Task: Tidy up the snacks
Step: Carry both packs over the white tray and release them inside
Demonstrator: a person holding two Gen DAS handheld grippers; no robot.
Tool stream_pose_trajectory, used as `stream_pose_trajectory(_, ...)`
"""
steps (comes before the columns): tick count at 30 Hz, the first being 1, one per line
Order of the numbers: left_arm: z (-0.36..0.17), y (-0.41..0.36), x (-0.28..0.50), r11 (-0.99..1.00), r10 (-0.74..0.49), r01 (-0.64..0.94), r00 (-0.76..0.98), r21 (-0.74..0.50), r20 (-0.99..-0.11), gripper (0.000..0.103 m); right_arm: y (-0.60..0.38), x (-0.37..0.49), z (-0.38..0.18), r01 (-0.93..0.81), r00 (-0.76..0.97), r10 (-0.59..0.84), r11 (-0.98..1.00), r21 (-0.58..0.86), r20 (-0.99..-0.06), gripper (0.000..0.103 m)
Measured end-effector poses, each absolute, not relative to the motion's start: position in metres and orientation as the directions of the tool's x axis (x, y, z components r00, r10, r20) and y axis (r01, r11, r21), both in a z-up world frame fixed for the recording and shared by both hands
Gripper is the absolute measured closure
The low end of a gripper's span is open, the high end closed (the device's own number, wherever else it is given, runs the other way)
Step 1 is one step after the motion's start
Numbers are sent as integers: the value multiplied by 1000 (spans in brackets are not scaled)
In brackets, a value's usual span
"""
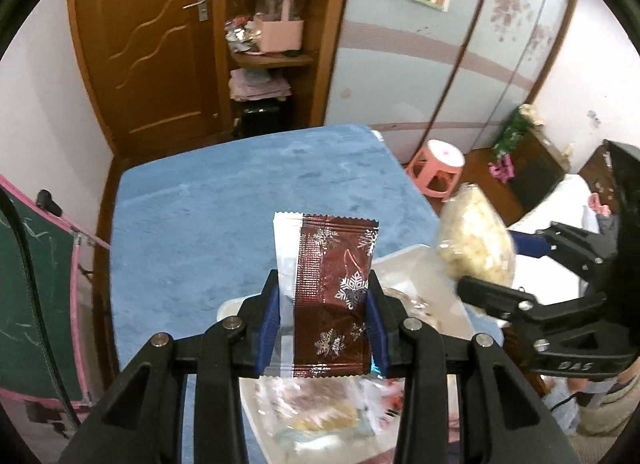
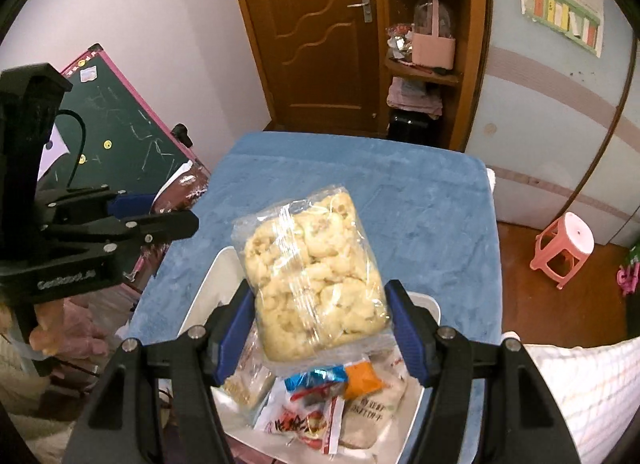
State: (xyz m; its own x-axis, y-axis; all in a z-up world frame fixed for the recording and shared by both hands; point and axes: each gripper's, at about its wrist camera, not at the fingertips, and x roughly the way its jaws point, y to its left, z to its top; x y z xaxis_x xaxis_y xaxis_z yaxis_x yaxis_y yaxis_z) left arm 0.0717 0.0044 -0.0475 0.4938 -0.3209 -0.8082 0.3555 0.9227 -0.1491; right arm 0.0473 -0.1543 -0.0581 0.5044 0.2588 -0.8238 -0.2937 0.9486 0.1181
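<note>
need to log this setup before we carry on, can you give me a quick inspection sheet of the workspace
surface: table under a blue cloth, far part bare
job's things: white tray at the near edge with mixed snack packets; brown snowflake packet and clear bag of puffed snacks both lifted above it
clutter: nothing seen on the cloth outside the tray
grippers: left gripper shut on the snowflake packet; right gripper shut on the bag of puffed snacks
cables: black cable looping by the left gripper's body
surroundings: green chalkboard, wooden door, shelf unit, pink stool, wardrobe
</note>
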Motion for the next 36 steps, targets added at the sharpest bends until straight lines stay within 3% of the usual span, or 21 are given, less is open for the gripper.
stream_pose_trajectory(10, -81, -16, 29, 917, -348, 364, 533, -162, -771, 66, -166, 0, -90, -161, 594, 171, 983, 92, -786, 38)
stream_pose_trajectory(24, -134, -51, 37, 926, -301, 353, 488, -130, -819, 66, -184, -20, -165, -77, 427, 128, 992, 105, -895, 37)
stream_pose_trajectory(32, -144, -64, 37, 928, -269, 362, 486, -89, -832, 64, -179, -17, -173, -87, 401, 142, 989, 117, -905, 37)
stream_pose_trajectory(35, -146, -64, 37, 928, -282, 355, 474, -111, -834, 45, -175, -18, -177, -88, 392, 139, 990, 113, -909, 37)
stream_pose_trajectory(36, -147, -63, 37, 930, -281, 351, 475, -114, -834, 31, -175, -18, -177, -88, 390, 142, 989, 117, -910, 37)
